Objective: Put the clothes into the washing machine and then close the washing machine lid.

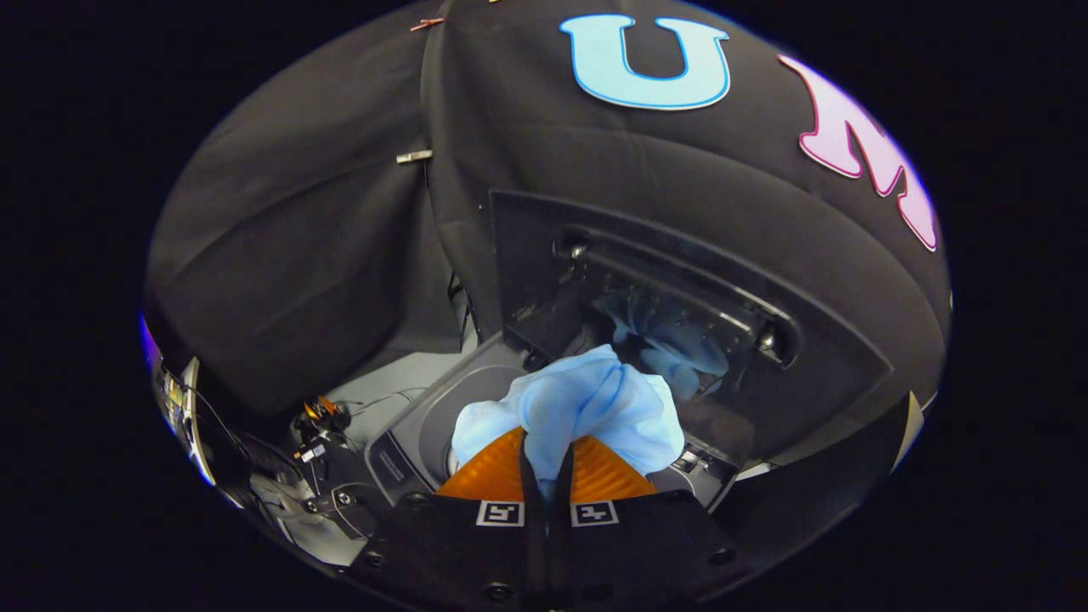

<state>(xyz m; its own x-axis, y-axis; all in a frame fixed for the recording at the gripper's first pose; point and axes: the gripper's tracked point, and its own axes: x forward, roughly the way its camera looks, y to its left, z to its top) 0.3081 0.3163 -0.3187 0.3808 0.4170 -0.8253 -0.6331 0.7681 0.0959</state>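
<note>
My gripper (548,463) is shut on a bunched light-blue garment (586,408), which bulges out above and to both sides of the two fingers. Just beyond and below the cloth lies the grey top of the washing machine (416,433), its round opening partly hidden by the garment. The machine's dark lid (680,280) stands raised behind the opening, and its glossy inner face carries a blue reflection of the garment (671,340).
Cables and a small dark stand with an orange part (321,418) sit on the pale surface beside the machine, off to the left of the fingers. A bright-edged object (191,425) stands farther left. Black cloth walls close in behind the lid.
</note>
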